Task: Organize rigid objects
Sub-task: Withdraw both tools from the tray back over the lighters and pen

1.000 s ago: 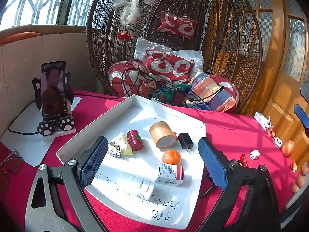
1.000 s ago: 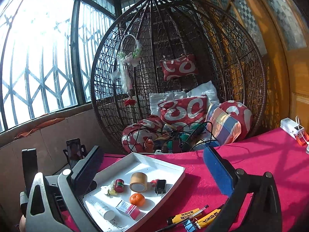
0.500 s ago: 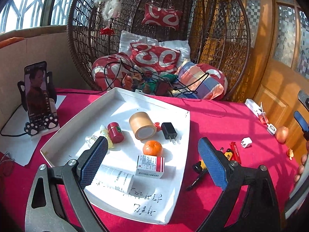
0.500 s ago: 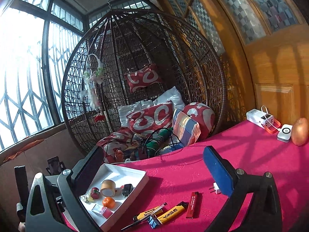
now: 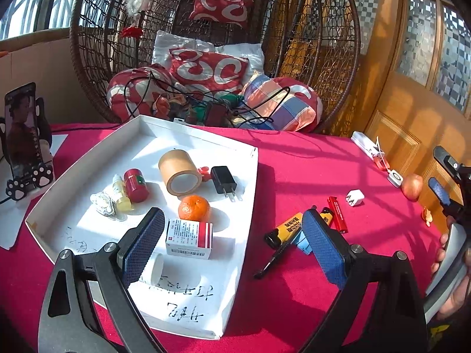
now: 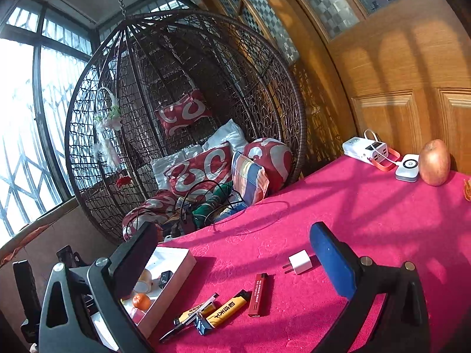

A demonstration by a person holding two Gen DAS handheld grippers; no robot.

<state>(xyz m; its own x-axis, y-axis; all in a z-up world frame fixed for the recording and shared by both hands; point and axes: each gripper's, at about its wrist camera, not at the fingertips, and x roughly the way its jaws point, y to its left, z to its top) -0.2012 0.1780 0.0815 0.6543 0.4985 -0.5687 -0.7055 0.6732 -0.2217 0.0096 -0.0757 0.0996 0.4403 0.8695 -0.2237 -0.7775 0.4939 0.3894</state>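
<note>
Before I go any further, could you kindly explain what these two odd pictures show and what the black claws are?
Each picture comes from a camera mounted on a hand-held gripper, looking along its two fingers. A person holds one tool in each hand; there is no robot. The left gripper hangs open over a white tray holding a tape roll, an orange, a medicine box and a black charger. The right gripper is also open, above a red tablecloth with a white plug, lighters and a pen. Nothing is held.
</note>
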